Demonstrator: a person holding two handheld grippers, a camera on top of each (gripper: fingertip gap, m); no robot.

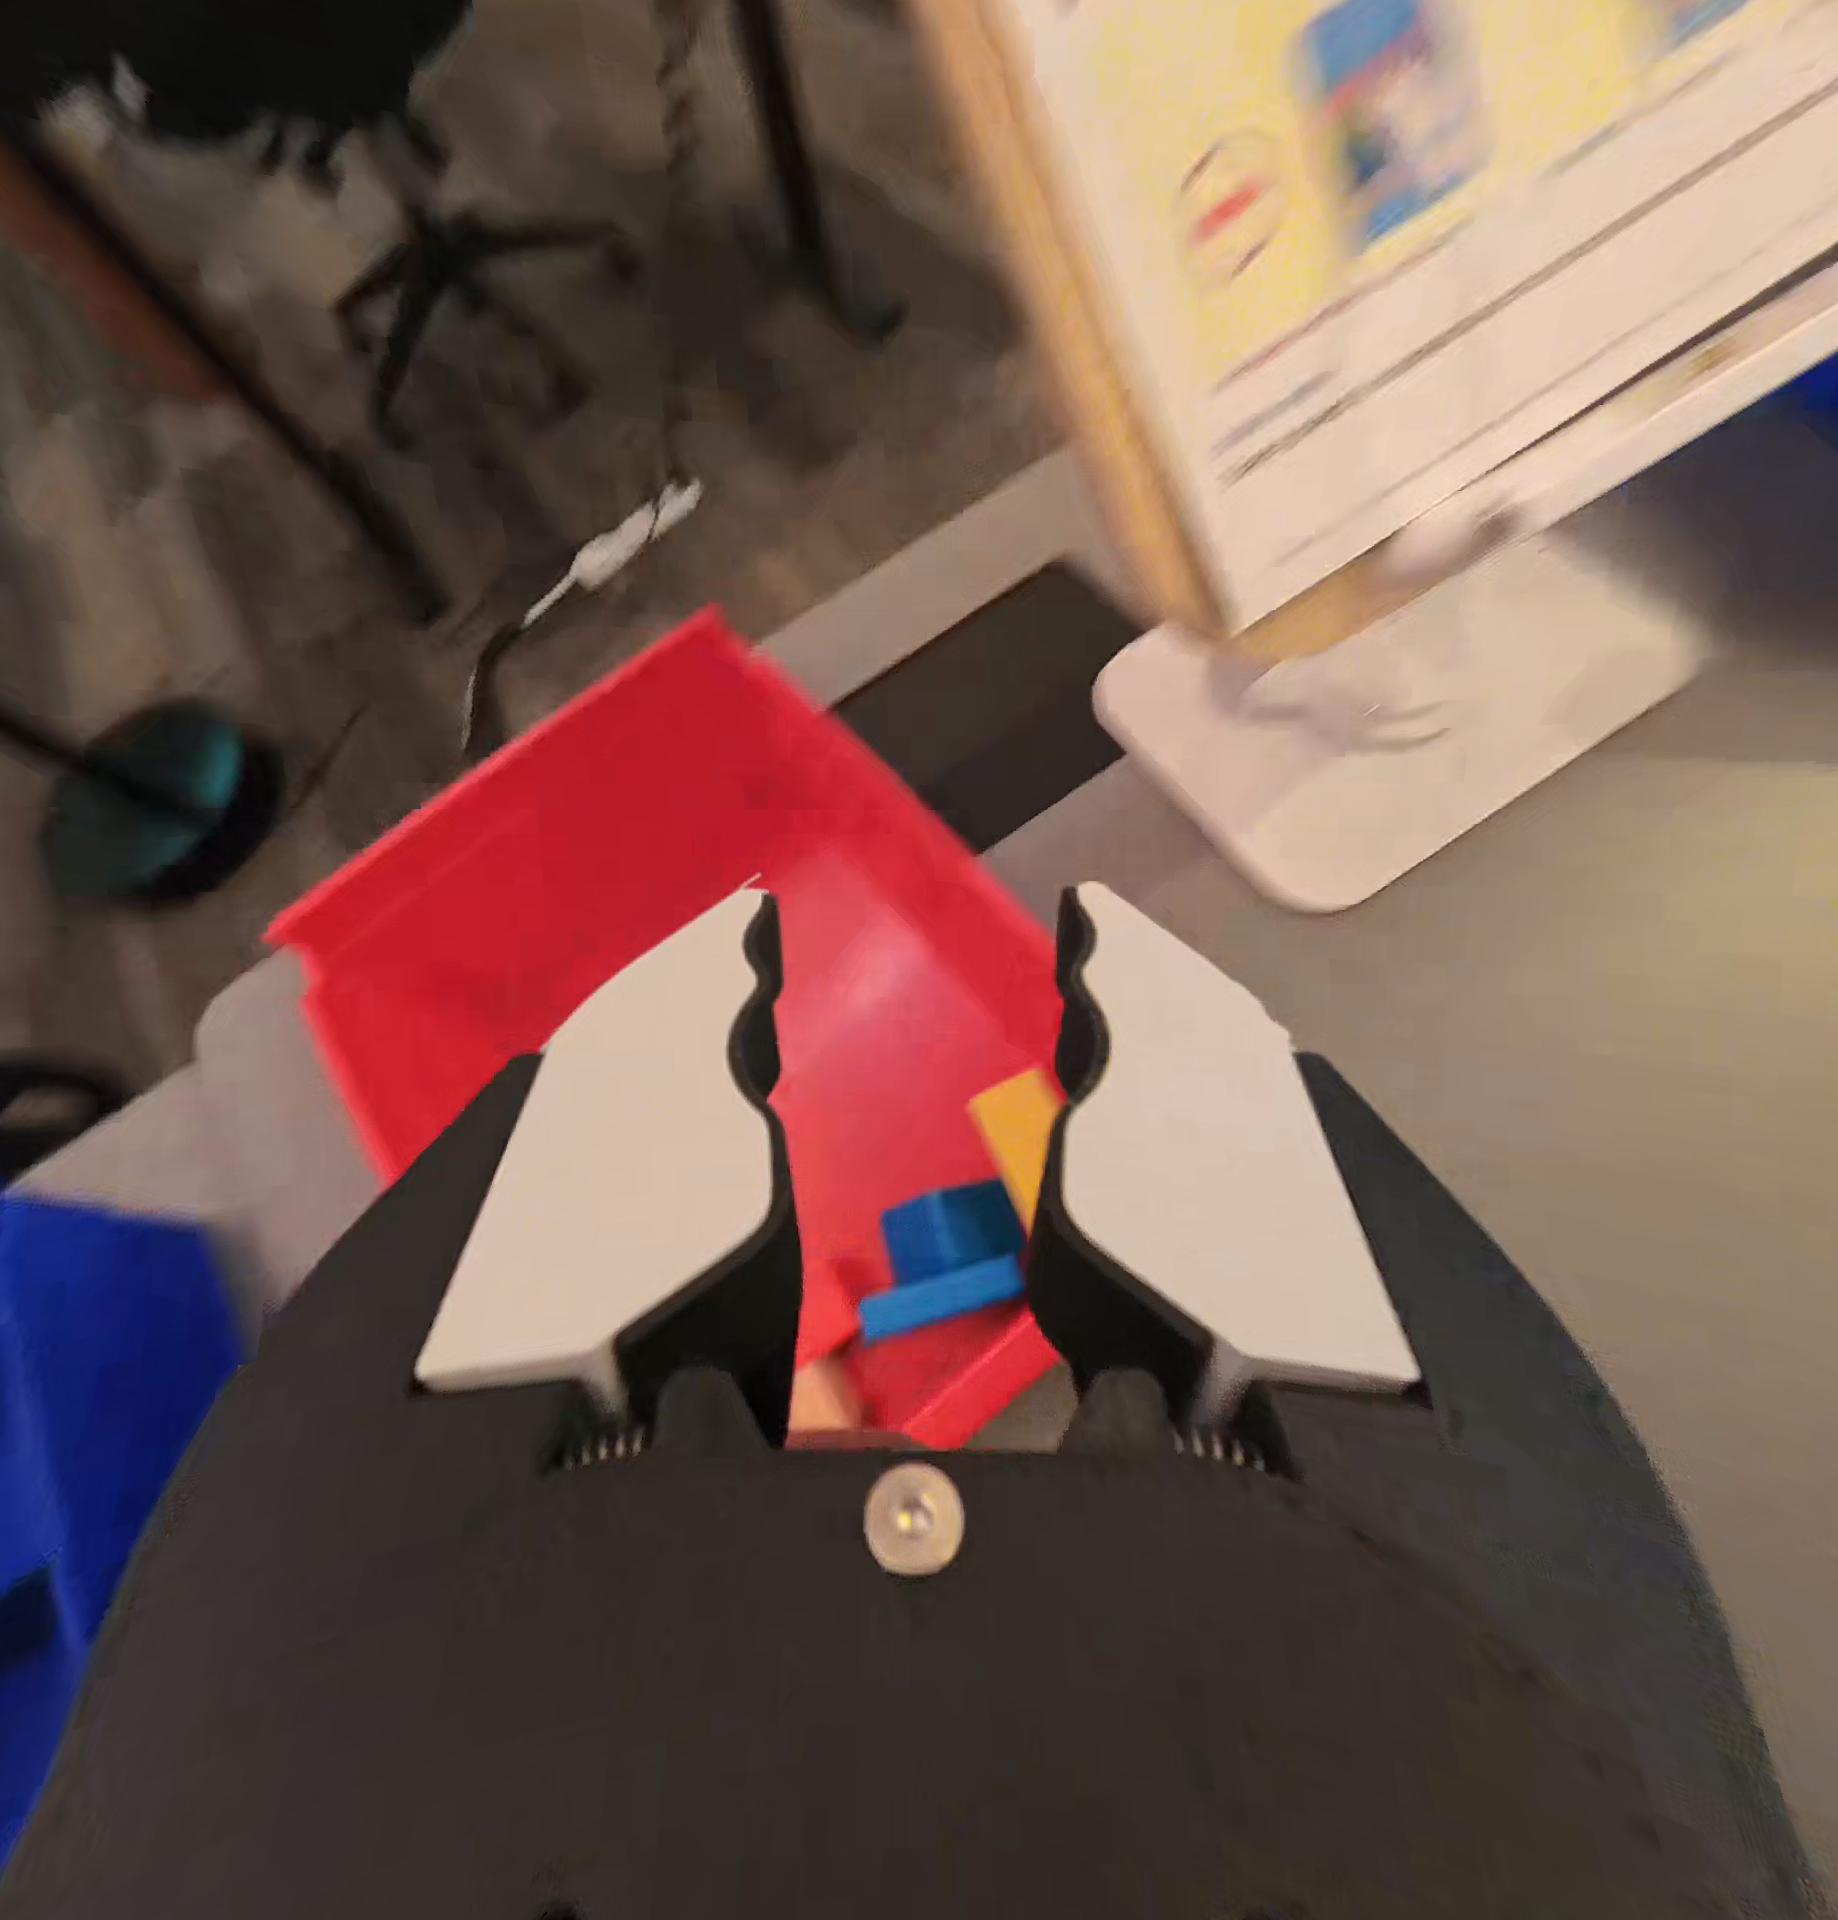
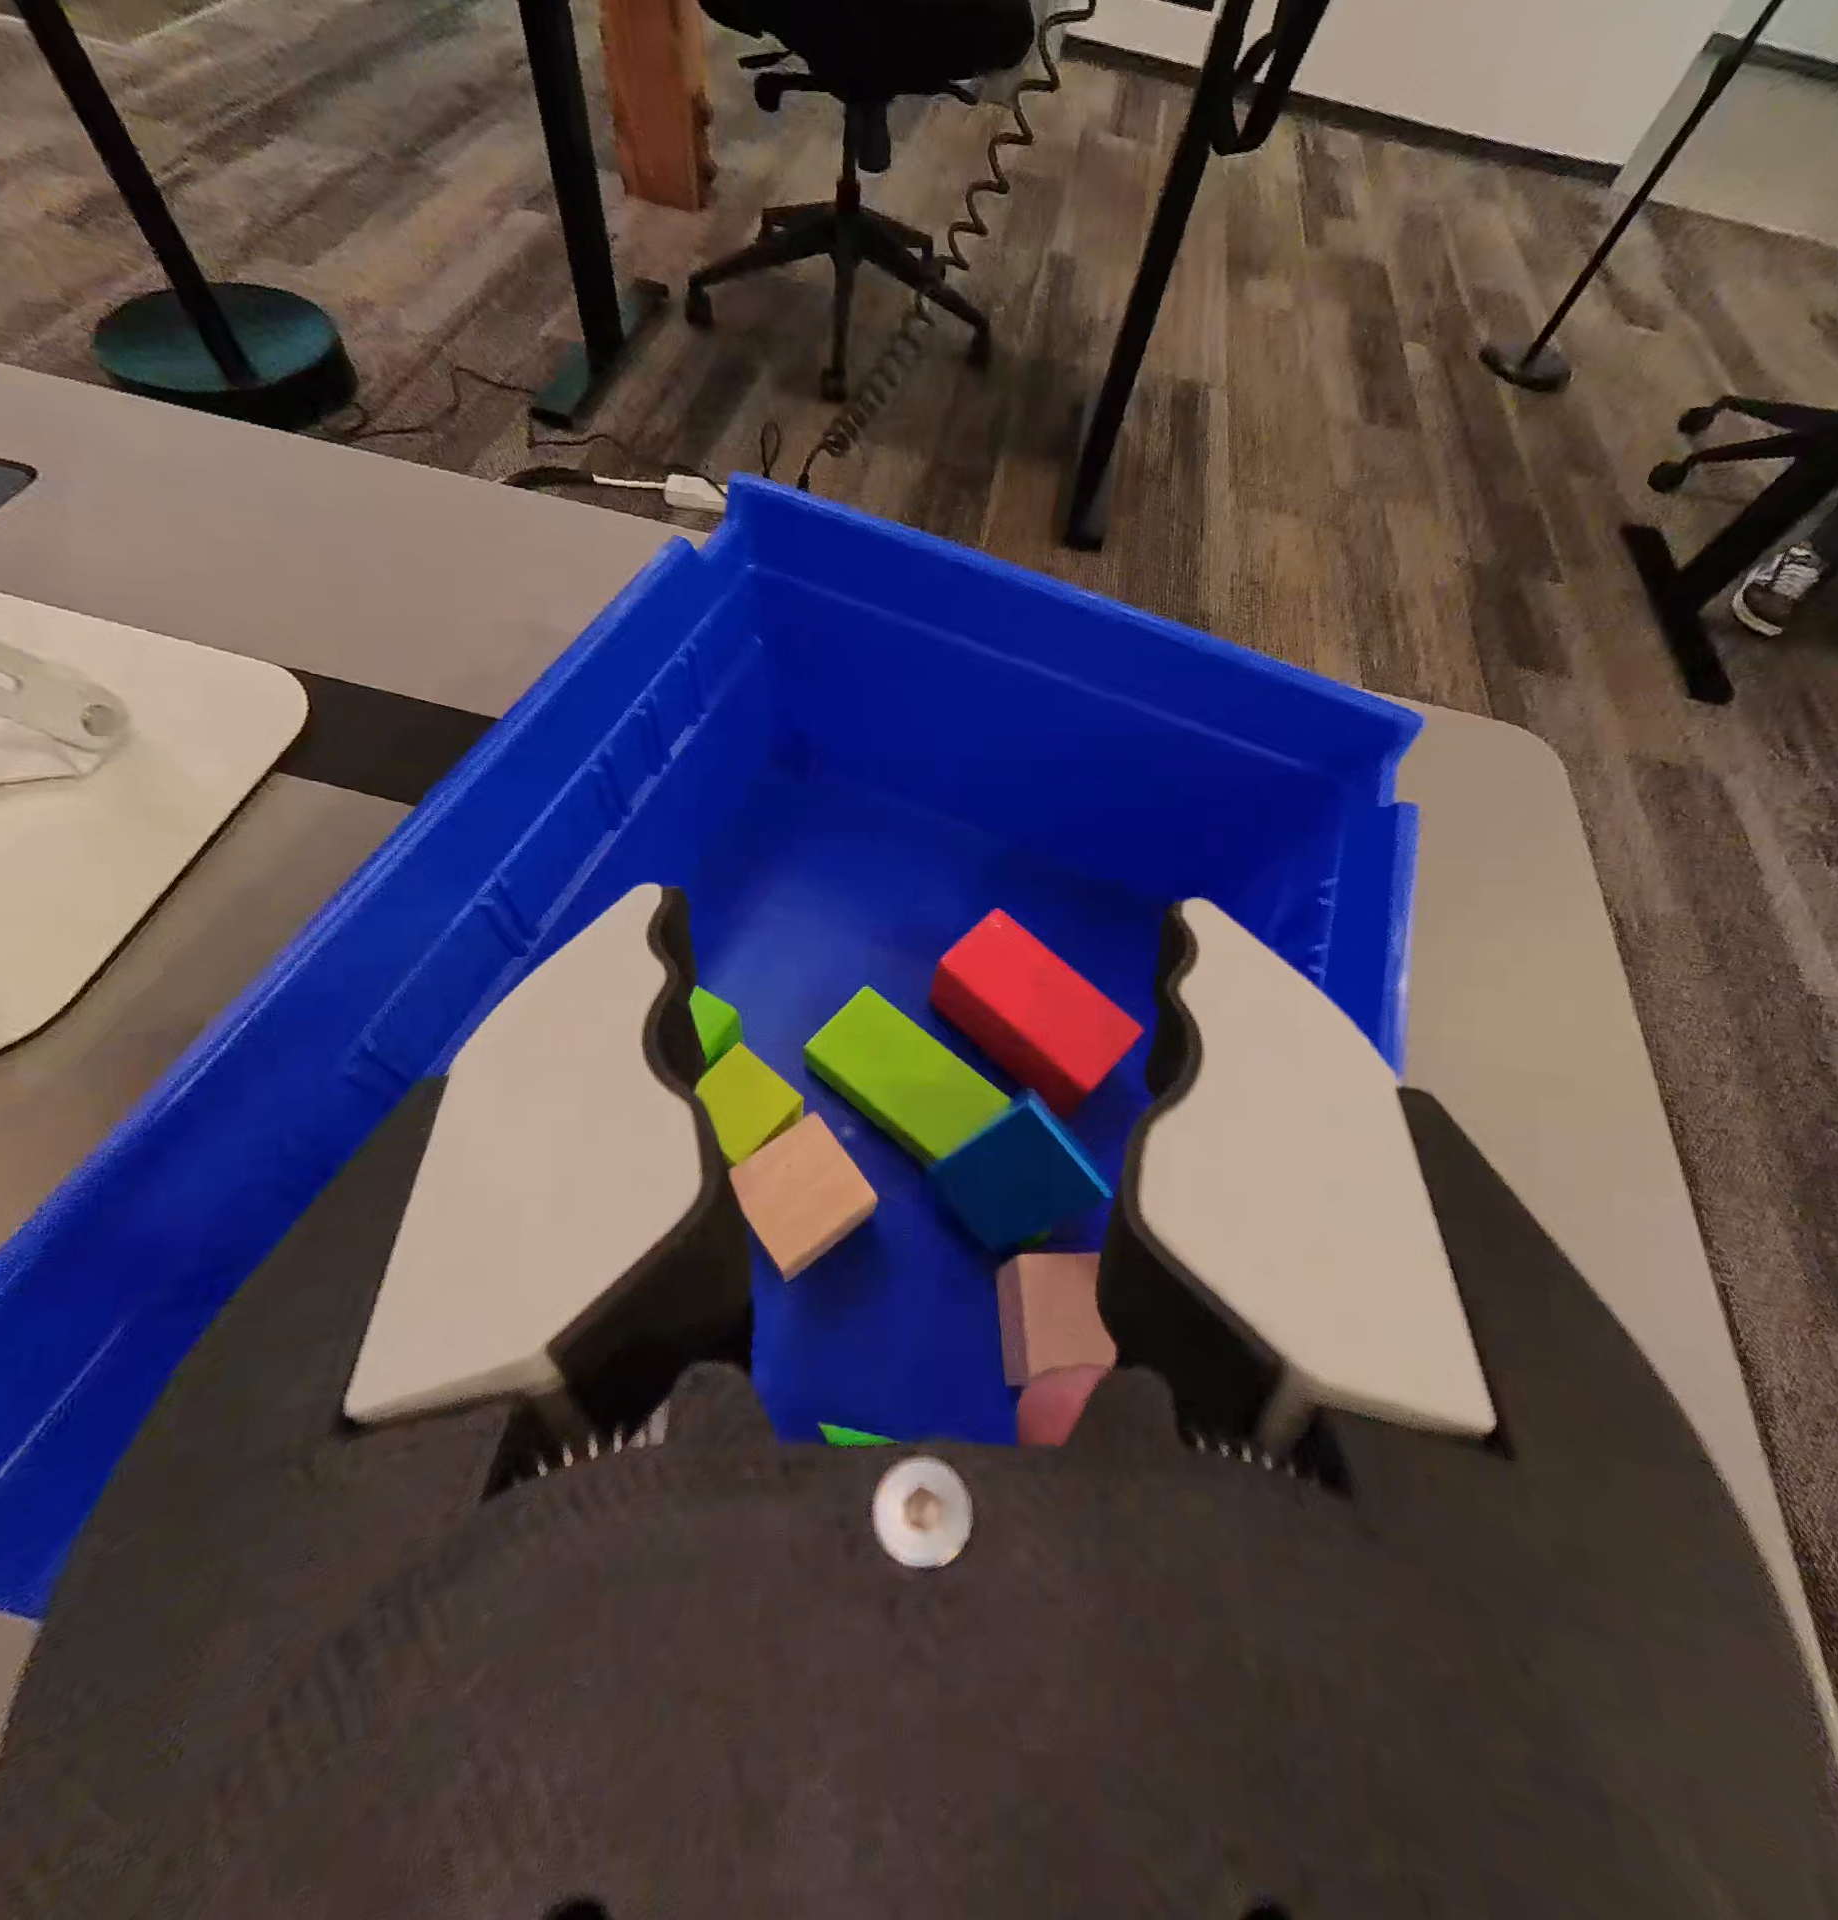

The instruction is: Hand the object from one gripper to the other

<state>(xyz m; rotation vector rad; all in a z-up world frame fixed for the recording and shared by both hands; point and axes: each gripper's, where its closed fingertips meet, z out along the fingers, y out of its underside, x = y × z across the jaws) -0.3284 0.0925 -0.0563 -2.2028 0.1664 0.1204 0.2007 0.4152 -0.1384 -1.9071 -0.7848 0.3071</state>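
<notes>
Both your left gripper (image 1: 920, 914) and right gripper (image 2: 920, 925) stand apart, empty. Risk: the left view is blurred; reaching into the red bin (image 1: 541, 883) now may miss the blue block (image 1: 946, 1226).

Red bin (image 1: 624, 883) has blue blocks (image 1: 946, 1257) and an orange one (image 1: 1019, 1132) inside. Blue bin (image 2: 998, 707) is a real mix: red block (image 2: 1034, 1008), lime green block (image 2: 899, 1070), a blue (image 2: 1019, 1174), plus plain tan wood (image 2: 801, 1190). Bench (image 2: 271, 561) is grey, floor (image 2: 1362, 343) streaky grey-brown.
</notes>
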